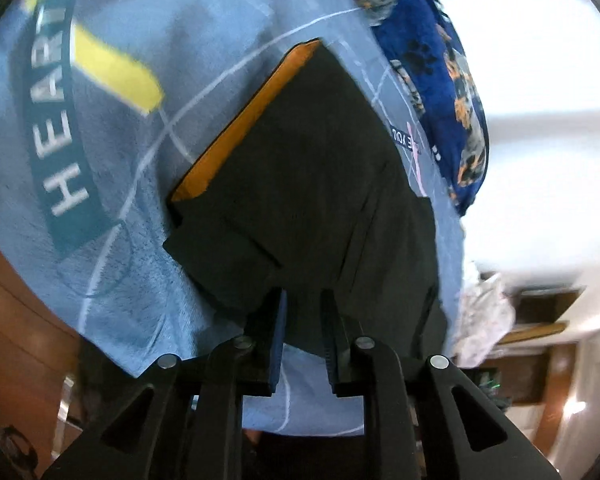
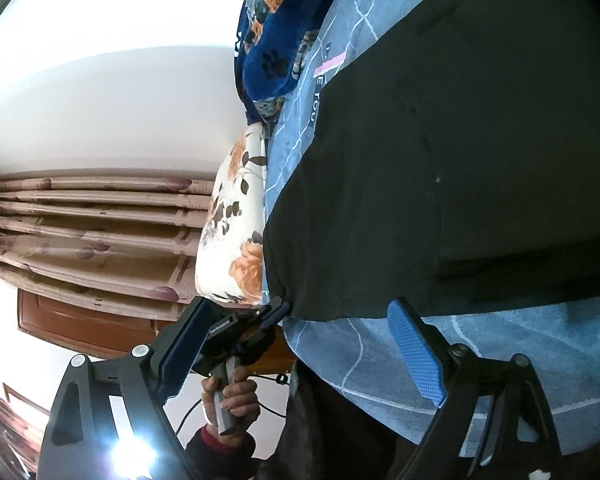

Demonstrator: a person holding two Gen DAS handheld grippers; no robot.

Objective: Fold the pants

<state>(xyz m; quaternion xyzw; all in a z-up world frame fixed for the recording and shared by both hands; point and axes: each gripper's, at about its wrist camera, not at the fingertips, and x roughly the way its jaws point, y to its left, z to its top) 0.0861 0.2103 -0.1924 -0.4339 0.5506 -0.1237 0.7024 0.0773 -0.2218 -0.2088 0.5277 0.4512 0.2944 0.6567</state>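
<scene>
- While the pants already lie folded into a compact dark stack on the bed, the fold looks close to done as far as the pictures show; what seems left is squaring the near edges and perhaps one more fold.
- The left gripper has its fingers parted by a narrow gap. They sit at the near edge of the stack, and the cloth does not look pinched, though the wrist view does not fully settle this.
- From the right wrist view, that gripper's tip is at the corner of the pants, with a hand around its handle.
- The right gripper stands wide, its blue pads well apart and holding nothing; it hovers just short of the near hem, over the blue bedspread.
- Beyond the pants lie a dark blue blanket with paw prints and a floral pillow, both near the bed's far side.
</scene>
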